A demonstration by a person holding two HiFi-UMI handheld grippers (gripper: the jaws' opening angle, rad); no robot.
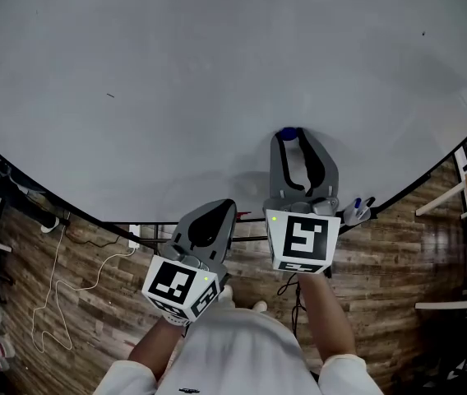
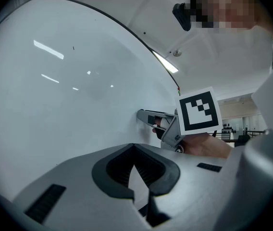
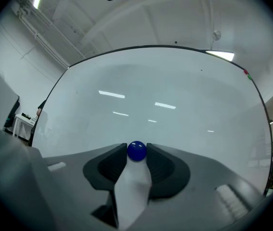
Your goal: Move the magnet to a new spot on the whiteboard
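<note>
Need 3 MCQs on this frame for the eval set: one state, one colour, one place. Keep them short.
1. The left gripper's jaws are:
A. wide apart
B. together, nothing between
C. half open

2. The magnet is:
A. red
B. blue
C. yellow

3. The magnet sits:
A. between the left gripper's jaws
B. lying loose, no gripper near
C. between the right gripper's jaws, at the whiteboard

Answers:
1 B: the left gripper view shows the tips meeting, with nothing between them.
2 B: it shows as a blue ball in the right gripper view.
3 C: the right gripper view shows it pinched at the jaw tips, with the board behind.
</note>
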